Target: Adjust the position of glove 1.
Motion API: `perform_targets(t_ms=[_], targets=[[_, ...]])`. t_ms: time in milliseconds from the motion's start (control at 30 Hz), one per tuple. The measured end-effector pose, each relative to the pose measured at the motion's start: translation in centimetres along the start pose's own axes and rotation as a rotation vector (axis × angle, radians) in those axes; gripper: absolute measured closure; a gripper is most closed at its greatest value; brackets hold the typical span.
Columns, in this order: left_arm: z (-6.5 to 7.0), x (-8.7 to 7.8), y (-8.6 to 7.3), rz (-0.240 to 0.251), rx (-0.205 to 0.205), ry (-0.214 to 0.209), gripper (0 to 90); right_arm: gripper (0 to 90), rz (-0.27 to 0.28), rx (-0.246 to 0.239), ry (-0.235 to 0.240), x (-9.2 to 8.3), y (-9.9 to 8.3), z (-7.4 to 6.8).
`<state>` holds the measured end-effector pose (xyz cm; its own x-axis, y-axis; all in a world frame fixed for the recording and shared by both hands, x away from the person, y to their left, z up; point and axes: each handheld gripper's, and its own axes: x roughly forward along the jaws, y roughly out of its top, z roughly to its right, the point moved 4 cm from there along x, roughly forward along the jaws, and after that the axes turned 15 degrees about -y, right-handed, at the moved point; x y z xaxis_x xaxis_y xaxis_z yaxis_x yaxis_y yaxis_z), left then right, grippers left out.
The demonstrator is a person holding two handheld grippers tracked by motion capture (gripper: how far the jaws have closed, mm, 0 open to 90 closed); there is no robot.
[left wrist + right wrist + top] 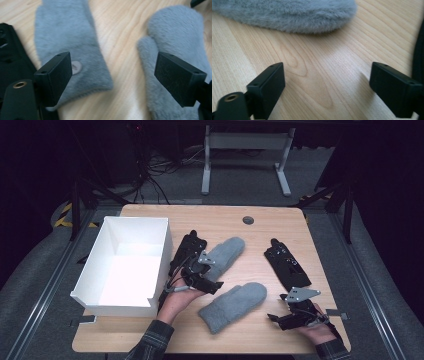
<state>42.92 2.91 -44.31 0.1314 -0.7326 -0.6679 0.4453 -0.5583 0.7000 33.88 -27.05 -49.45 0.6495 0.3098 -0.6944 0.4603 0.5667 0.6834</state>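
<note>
While low over the mittens [231, 280], both tools [207, 281] [284, 316] wide open, empty.

This looks like a lab or test room set up for recording. A small wooden surface [280, 225] stands on grey carpet between metal floor rails [45, 285], with tangled cables [150, 175], yellow-black hazard tape [62, 215] and a white desk frame [245, 150] in the dark behind.

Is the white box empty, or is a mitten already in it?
Empty. The white box shows only bare floor in the high view; both grey mittens lie on the table beside it.
</note>
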Motion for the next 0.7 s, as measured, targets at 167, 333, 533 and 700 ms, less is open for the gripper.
perform_targets(t_ms=[167,333,533,700], targets=[[-1.2,-0.1,0.3,-0.008,-0.010,0.023,15.1,7.3,0.006,0.018,-0.001,0.2,-0.2,0.2],[-2.4,0.3,1.1,-0.006,-0.019,0.042,15.3,3.8,0.035,0.024,0.004,0.4,-0.4,0.2],[-3.7,0.9,2.1,-0.006,-0.042,0.052,16.0,3.8,0.035,0.024,0.003,0.4,-0.4,0.2],[-5.1,1.6,3.0,-0.010,-0.060,0.061,16.9,3.8,0.036,0.023,0.003,0.5,-0.4,0.2]])
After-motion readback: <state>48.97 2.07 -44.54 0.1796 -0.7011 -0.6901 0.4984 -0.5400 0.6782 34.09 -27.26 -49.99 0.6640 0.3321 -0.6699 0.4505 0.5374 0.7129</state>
